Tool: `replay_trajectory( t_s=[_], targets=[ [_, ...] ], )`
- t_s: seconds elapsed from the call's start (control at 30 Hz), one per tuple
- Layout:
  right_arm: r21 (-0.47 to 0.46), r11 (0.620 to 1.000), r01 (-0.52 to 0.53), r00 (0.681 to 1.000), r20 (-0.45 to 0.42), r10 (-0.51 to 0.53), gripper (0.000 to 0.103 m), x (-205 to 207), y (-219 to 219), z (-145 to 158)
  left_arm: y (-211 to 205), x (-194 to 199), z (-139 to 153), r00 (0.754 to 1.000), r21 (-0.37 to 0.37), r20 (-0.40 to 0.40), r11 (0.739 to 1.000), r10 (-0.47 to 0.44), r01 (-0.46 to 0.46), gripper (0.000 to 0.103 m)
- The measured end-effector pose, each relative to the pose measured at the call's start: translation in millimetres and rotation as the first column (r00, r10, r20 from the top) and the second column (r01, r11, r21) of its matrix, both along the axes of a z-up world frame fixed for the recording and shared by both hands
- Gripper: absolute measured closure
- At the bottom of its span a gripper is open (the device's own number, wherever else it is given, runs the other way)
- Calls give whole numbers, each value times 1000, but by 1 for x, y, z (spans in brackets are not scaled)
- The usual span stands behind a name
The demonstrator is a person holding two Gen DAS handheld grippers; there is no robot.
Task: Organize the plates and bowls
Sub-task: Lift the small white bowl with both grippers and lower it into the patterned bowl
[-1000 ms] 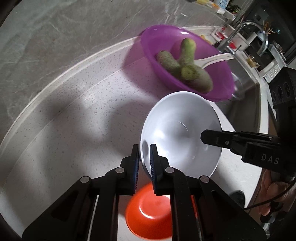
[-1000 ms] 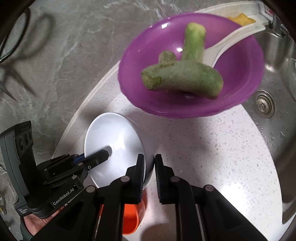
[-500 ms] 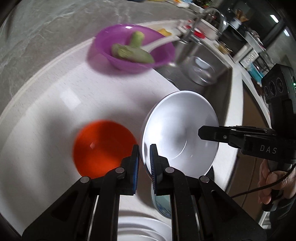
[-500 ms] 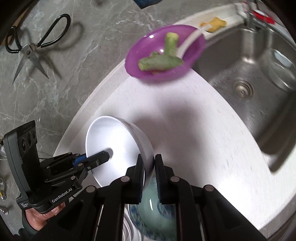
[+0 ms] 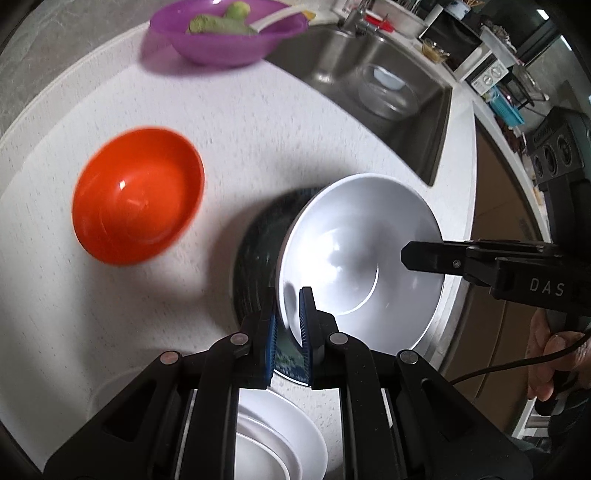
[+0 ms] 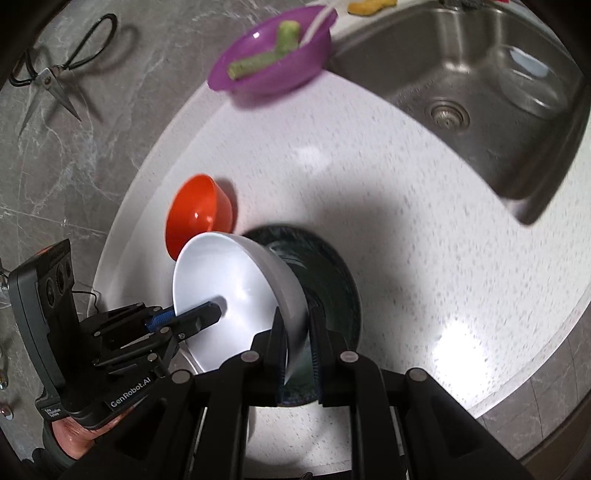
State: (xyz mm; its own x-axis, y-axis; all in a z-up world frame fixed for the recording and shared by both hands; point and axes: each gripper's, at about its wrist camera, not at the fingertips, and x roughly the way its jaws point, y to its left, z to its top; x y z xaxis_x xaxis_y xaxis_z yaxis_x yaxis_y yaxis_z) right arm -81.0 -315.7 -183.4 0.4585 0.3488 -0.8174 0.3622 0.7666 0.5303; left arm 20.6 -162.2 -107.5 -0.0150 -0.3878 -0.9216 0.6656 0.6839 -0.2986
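Note:
Both grippers hold one white bowl [image 5: 362, 254] by opposite rims, tilted, above a dark green plate [image 5: 258, 251] on the white counter. My left gripper [image 5: 290, 325] is shut on the bowl's near rim. My right gripper [image 6: 297, 332] is shut on the other rim; the bowl [image 6: 229, 291] and the dark plate [image 6: 332, 280] also show in the right wrist view. An orange bowl [image 5: 136, 195] sits empty to the left, also seen in the right wrist view [image 6: 199, 218]. White plates [image 5: 273, 443] lie stacked under my left gripper.
A purple bowl [image 5: 229, 33] with green vegetables and a white spoon stands at the back, also in the right wrist view [image 6: 273, 62]. A steel sink [image 6: 480, 92] lies to the right. Scissors [image 6: 55, 77] lie on the grey marble surface. The counter edge is near.
Both grippers have carried the white bowl back and up, away from the purple bowl. The dark plate and white plates have come into view under it; the orange bowl now lies to the left.

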Motion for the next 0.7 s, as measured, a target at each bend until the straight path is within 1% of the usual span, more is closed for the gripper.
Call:
replay_trajectory(
  t_s=[0.1, 0.27, 0.4, 0.57, 0.7],
  targets=[
    [-9, 1000, -4, 1000, -18, 4, 89, -2, 2, -8, -6, -9, -10, 1000, 24, 4, 1000, -8, 8, 93],
    [-10, 1000, 2, 999, -35, -2, 89, -4, 2, -16, -15, -14, -22, 1000, 41, 9, 999, -21, 21, 93],
    [-34, 999, 3, 999, -46, -5, 89, -2, 4, -18, -18, -19, -31, 1000, 51, 5, 998, -27, 27, 93],
    [-50, 999, -3, 999, -53, 0, 89, 2, 7, -22, -32, -6, -44, 1000, 60, 2, 998, -26, 26, 93],
    [-75, 997, -12, 998, -55, 8, 89, 5, 10, -22, -33, -4, -45, 1000, 61, 10, 998, -22, 21, 93]
  ],
)
